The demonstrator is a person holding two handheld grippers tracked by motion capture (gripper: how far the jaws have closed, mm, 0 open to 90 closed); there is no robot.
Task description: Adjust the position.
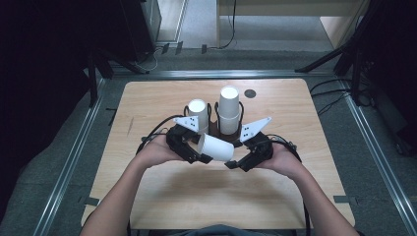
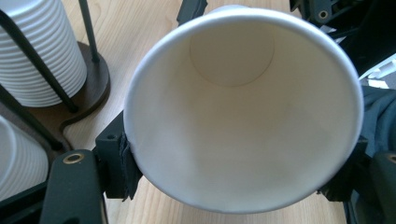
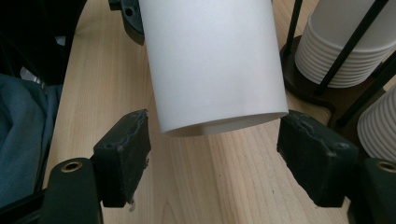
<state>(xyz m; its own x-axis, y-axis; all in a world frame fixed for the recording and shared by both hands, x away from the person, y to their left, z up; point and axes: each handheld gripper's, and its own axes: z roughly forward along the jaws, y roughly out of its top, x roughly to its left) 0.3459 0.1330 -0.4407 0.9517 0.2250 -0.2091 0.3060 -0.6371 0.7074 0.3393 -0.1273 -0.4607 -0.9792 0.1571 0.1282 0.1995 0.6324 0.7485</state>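
A white paper cup [image 1: 216,146] lies on its side in the air above the table's middle. My left gripper [image 1: 189,147] is shut on it near the rim. In the left gripper view the cup's open mouth [image 2: 243,112] faces the camera, with a pad [image 2: 125,163] pressed on each side. My right gripper [image 1: 248,157] is open at the cup's closed end. In the right gripper view that end of the cup [image 3: 215,70] sits just beyond the gap between the spread pads [image 3: 123,151]. I cannot tell if they touch it.
Behind the grippers, a dark wire holder [image 1: 215,129] carries two stacks of white cups, a shorter one [image 1: 197,114] and a taller one [image 1: 229,109]. The wooden table [image 1: 147,196] has a dark round spot [image 1: 250,93] at the back. Metal rails border the table.
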